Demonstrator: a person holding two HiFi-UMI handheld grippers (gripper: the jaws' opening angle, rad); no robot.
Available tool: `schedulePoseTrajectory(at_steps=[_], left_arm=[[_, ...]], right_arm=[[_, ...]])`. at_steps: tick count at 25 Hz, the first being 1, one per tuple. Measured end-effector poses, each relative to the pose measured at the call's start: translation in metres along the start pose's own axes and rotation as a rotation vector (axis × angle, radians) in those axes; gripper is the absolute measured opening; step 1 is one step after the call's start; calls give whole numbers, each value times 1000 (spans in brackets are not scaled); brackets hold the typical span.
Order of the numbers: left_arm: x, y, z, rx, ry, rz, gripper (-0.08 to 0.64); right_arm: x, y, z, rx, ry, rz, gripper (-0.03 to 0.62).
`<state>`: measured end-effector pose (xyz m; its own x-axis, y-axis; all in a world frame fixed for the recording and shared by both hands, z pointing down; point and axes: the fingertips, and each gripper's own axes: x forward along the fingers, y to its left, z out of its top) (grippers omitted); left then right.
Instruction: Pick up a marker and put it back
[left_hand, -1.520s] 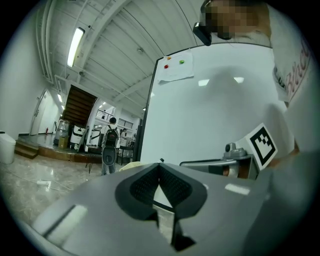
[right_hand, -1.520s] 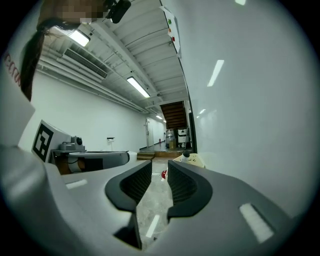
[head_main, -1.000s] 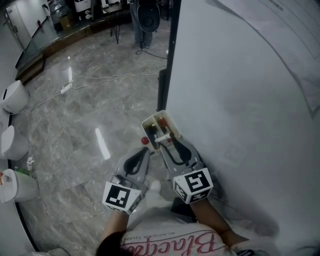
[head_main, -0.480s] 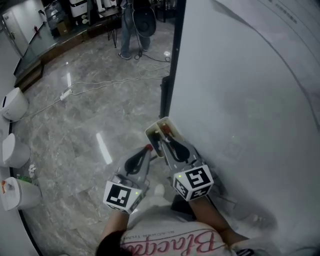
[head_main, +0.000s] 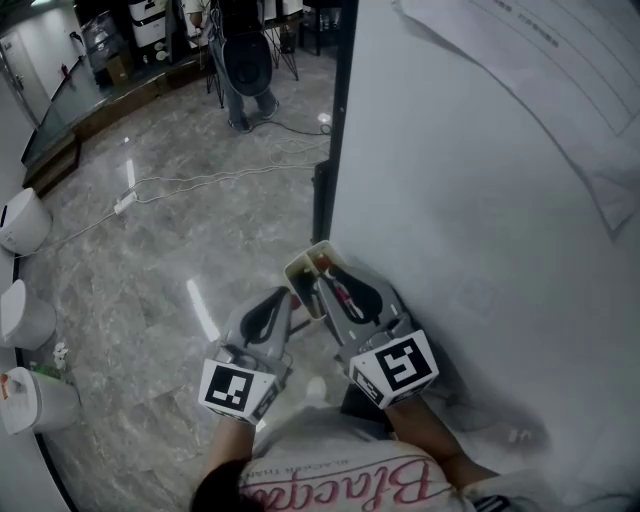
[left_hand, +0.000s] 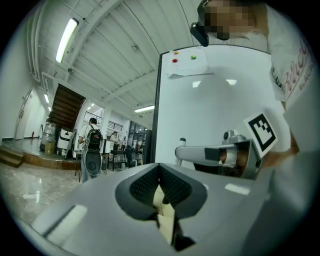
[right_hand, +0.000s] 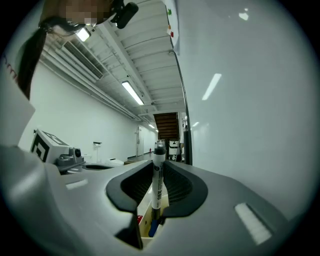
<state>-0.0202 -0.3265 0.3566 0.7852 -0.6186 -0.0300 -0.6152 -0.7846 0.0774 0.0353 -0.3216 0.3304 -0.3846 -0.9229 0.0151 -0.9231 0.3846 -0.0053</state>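
We clench our right gripper (right_hand: 159, 167) on the marker (right_hand: 157, 186), which stands upright between its jaws with its lower end at the cream tray (right_hand: 143, 219) beneath. Our left gripper (left_hand: 160, 167) stays out of it, jaws together.

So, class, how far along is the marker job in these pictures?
Done: the right gripper has its fingers shut on a marker, so the grasp is made. In hand: the marker stands upright between them, its lower end down in the tray by the whiteboard. Left: lift it clear, then put it back. The left gripper is shut and empty.
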Motion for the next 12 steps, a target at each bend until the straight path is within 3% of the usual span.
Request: schedulePoseTrajectory(at_steps=[8, 12], left_arm=[[3, 3, 41, 2, -94, 8, 0], [1, -8, 53, 59, -114, -11, -3]], right_arm=[[-22, 13, 59, -84, -124, 14, 69], [-30, 17, 65, -90, -136, 11, 69]])
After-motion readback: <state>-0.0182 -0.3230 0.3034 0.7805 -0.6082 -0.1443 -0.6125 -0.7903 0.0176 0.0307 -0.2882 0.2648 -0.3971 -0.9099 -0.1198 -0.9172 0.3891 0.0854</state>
